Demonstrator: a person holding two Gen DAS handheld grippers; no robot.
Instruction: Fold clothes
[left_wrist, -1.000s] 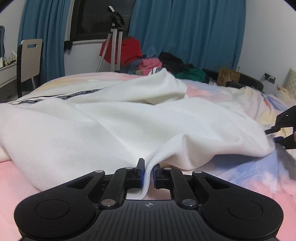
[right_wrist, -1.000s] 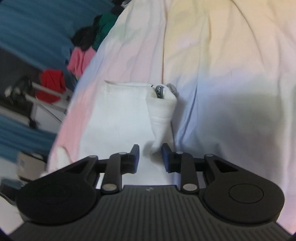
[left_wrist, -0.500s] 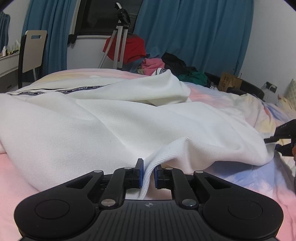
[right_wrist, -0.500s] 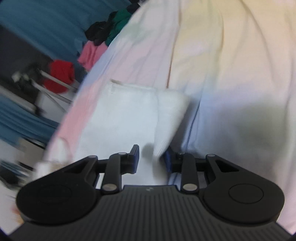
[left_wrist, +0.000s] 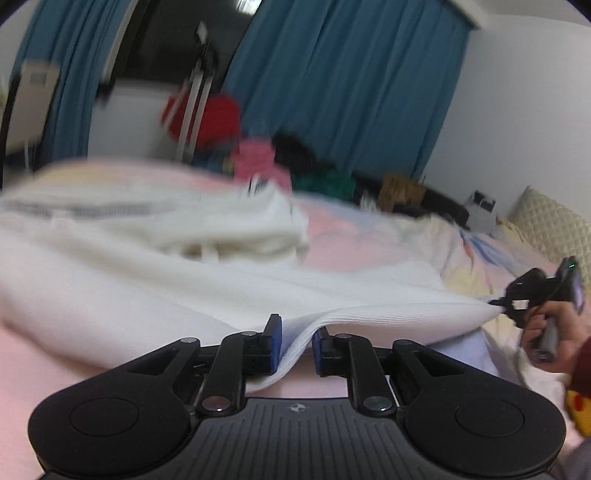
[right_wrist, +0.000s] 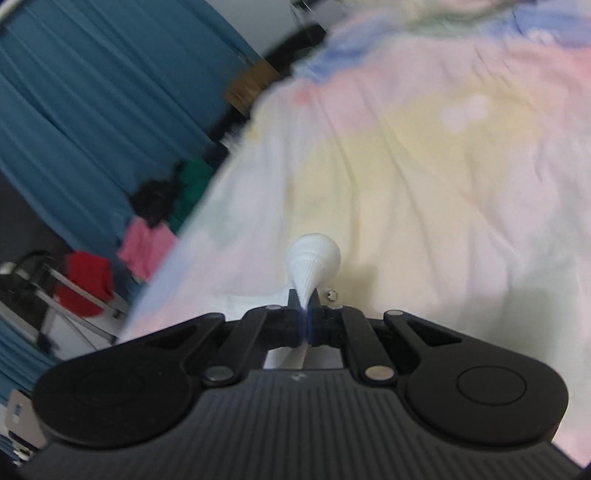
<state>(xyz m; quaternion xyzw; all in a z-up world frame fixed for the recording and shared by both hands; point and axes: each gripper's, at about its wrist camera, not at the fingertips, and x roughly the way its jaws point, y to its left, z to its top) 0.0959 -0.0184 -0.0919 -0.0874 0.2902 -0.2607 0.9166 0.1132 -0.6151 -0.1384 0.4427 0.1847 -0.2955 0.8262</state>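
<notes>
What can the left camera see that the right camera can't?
Only the left wrist view shows the white garment spread out across the bed, the person's right hand holding the right gripper, and a cream pillow. Only the right wrist view shows the small puff of white cloth pinched in the right gripper's shut jaws. Both show the blue curtains, the pile of clothes and the pastel bedsheet.
</notes>
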